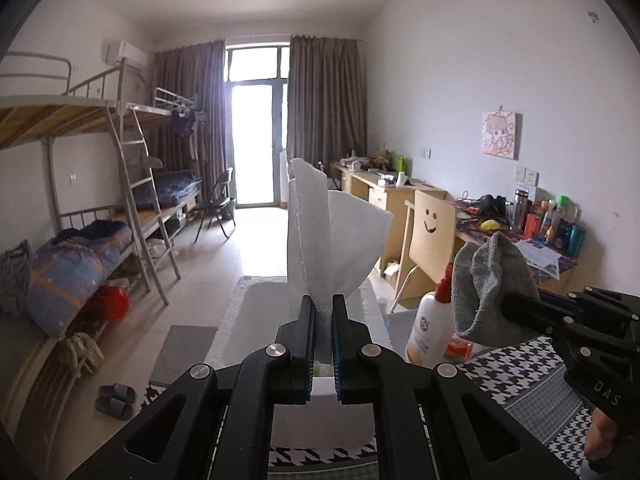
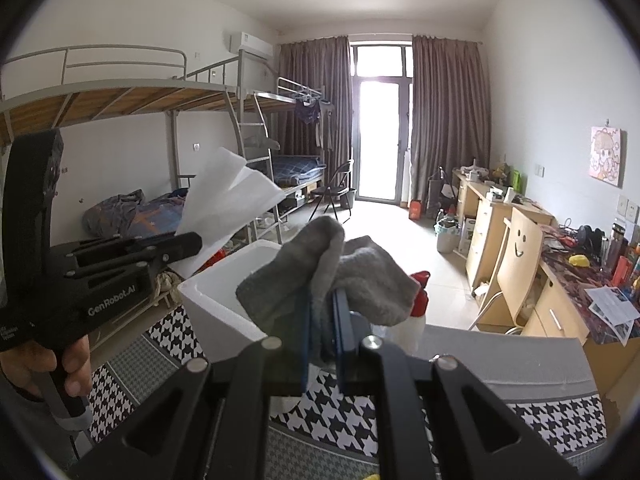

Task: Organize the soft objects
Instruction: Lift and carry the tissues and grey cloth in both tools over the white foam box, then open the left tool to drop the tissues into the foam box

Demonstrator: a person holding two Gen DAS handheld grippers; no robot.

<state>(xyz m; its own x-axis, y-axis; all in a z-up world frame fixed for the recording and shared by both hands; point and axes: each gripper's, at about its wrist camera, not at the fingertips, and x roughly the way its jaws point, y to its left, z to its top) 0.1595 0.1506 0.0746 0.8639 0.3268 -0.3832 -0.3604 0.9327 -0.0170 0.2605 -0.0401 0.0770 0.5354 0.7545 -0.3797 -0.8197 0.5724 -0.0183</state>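
Dormitory room: grey metal bunk beds [image 1: 132,168], pale wooden desks [image 2: 504,248]. Black-and-white houndstooth cloth surface [image 2: 344,412]. White foam box [image 2: 224,304] on it. Left gripper [image 1: 323,320], clamped on white folded cloth [image 1: 332,236], above box. Right gripper [image 2: 322,320], clamped on grey sock [image 2: 360,276], beside.

houndstooth cloth surface [image 2: 340,416] fills bottom of both views. white foam box [image 2: 224,300] sits on it center-left, white lotion bottle w/ red cap [image 1: 430,332] just right of box.
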